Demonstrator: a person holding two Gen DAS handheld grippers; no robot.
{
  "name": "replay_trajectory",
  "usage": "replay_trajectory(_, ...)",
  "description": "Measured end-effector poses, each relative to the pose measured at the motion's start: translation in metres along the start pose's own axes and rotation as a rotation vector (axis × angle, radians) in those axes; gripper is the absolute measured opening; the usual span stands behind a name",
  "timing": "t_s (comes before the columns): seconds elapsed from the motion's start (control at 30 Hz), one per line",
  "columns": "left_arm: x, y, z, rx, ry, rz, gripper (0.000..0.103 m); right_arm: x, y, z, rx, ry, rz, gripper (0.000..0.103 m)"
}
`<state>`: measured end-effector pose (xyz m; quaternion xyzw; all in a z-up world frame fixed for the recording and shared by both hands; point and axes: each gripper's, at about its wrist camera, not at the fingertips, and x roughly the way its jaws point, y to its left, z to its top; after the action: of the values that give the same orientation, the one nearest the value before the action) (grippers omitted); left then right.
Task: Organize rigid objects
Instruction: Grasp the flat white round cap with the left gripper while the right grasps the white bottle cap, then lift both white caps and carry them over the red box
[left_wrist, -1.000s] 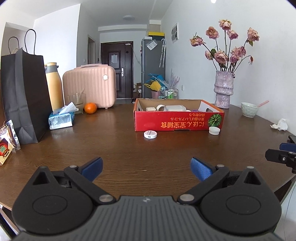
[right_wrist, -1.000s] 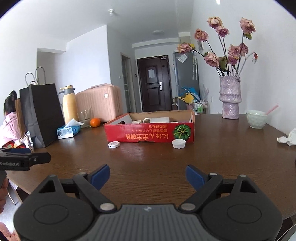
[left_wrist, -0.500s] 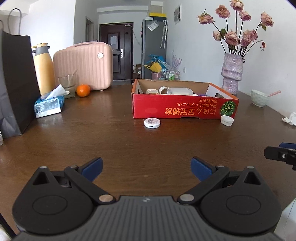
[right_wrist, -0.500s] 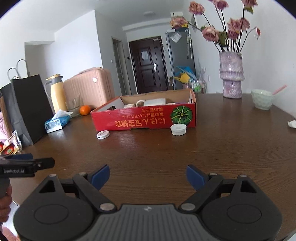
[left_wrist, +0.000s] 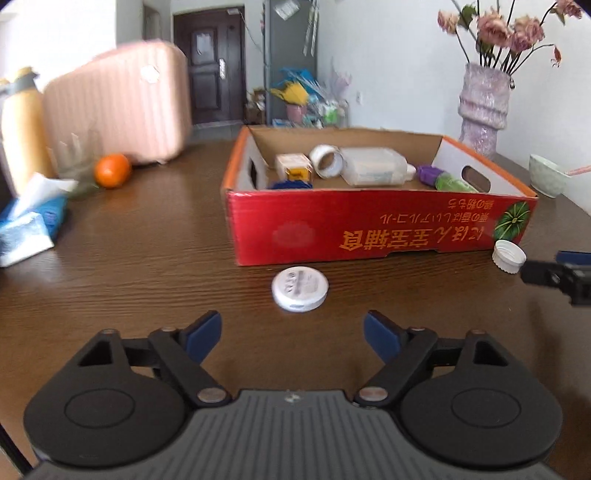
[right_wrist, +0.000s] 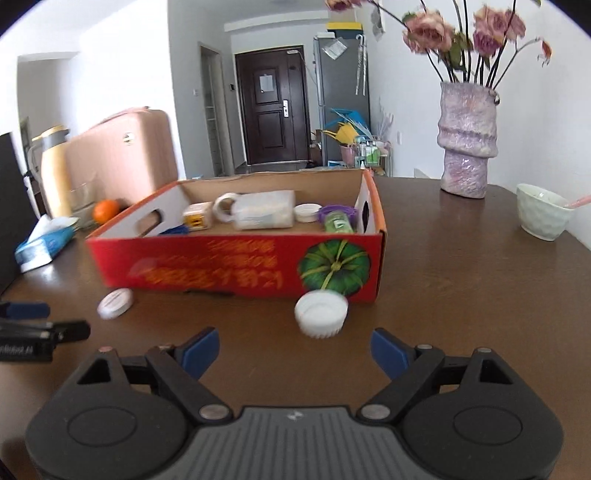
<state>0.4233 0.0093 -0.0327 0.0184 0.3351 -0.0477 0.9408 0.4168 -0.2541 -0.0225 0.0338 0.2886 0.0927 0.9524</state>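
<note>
A flat white round tin (left_wrist: 300, 289) lies on the brown table just ahead of my left gripper (left_wrist: 292, 321), whose jaws are closing with nothing between them. A white ribbed cap (right_wrist: 321, 313) lies just ahead of my right gripper (right_wrist: 293, 338), whose jaws are also narrowing slightly and hold nothing. Both items sit against the front wall of a red cardboard box (left_wrist: 369, 229). The box holds a tape roll (left_wrist: 327, 160), a clear plastic container (left_wrist: 373, 166), a small yellow box (left_wrist: 293, 166) and a purple and green item (left_wrist: 441, 177). The tin (right_wrist: 115, 303) also shows in the right wrist view.
On the left stand a tissue pack (left_wrist: 27, 225), an orange (left_wrist: 112, 170), a pink case (left_wrist: 118, 103) and a yellow flask (left_wrist: 20, 122). At the right back are a vase of dried roses (right_wrist: 467, 140) and a pale bowl (right_wrist: 541, 212).
Both grippers have moved forward across the table toward the box and tilted down. The tin and the cap are now close in front. The left jaws have narrowed.
</note>
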Motion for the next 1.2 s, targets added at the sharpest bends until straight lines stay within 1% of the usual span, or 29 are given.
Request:
replay_trajectory(0.03,0.009,0.000,0.003,-0.003,0.005,0.001,0.082,0.011,-0.005,0.004,0.022,0.009,-0.009,0.086)
replay_trajectory(0.07,0.016,-0.001,0.005,0.001,0.013,0.014,0.080,0.021,-0.008,0.007,0.035,0.023,-0.017,0.083)
replay_trajectory(0.1,0.023,-0.002,0.008,0.006,0.018,0.030,0.073,0.029,-0.010,0.010,0.040,0.037,-0.022,0.076)
replay_trajectory(0.13,0.027,-0.003,0.009,0.013,0.011,0.034,0.068,0.036,-0.011,0.012,0.039,0.049,-0.030,0.073)
replay_trajectory(0.17,0.030,-0.003,0.010,0.014,-0.001,0.029,0.065,0.042,-0.011,0.013,0.028,0.059,-0.041,0.067)
replay_trajectory(0.2,0.033,-0.003,0.011,0.010,-0.009,0.021,0.059,0.047,-0.010,0.014,0.018,0.066,-0.053,0.059)
replay_trajectory(0.23,0.035,-0.003,0.012,0.003,-0.016,0.016,0.051,0.052,-0.009,0.014,0.015,0.071,-0.063,0.054)
replay_trajectory(0.27,0.036,-0.002,0.012,-0.003,-0.025,0.015,0.048,0.054,-0.009,0.013,0.013,0.063,-0.070,0.048)
replay_trajectory(0.3,0.036,-0.001,0.012,-0.005,-0.034,0.018,0.043,0.055,-0.008,0.012,0.008,0.051,-0.081,0.045)
replay_trajectory(0.33,0.036,0.000,0.012,-0.011,-0.037,0.017,0.041,0.056,-0.007,0.011,0.002,0.050,-0.090,0.043)
replay_trajectory(0.37,0.036,0.002,0.013,-0.018,-0.038,0.011,0.041,0.057,-0.006,0.012,0.001,0.045,-0.091,0.040)
replay_trajectory(0.4,0.035,0.003,0.013,-0.025,-0.039,0.009,0.041,0.056,-0.007,0.012,0.006,0.041,-0.082,0.040)
replay_trajectory(0.5,0.027,0.005,0.010,-0.033,-0.028,0.045,0.040,0.050,-0.006,0.010,0.019,0.041,-0.055,0.039)
replay_trajectory(0.53,0.021,0.007,0.007,-0.035,-0.027,0.040,0.040,0.046,-0.005,0.009,0.017,0.037,-0.046,0.039)
replay_trajectory(0.7,-0.029,0.018,-0.015,-0.072,-0.056,0.044,0.040,0.010,0.002,-0.006,-0.013,0.011,-0.016,0.039)
replay_trajectory(0.77,-0.054,0.021,-0.024,-0.087,-0.082,0.049,0.040,-0.009,0.007,-0.014,-0.028,0.004,-0.005,0.039)
replay_trajectory(0.93,-0.116,0.020,-0.043,-0.074,-0.153,0.091,0.040,-0.062,0.018,-0.032,-0.061,-0.023,0.024,0.039)
replay_trajectory(1.1,-0.170,0.019,-0.059,-0.114,-0.212,0.057,0.040,-0.117,0.029,-0.043,-0.069,-0.090,0.033,0.040)
replay_trajectory(1.2,-0.193,0.011,-0.069,-0.106,-0.237,0.044,0.040,-0.147,0.038,-0.051,-0.104,-0.136,0.028,0.040)
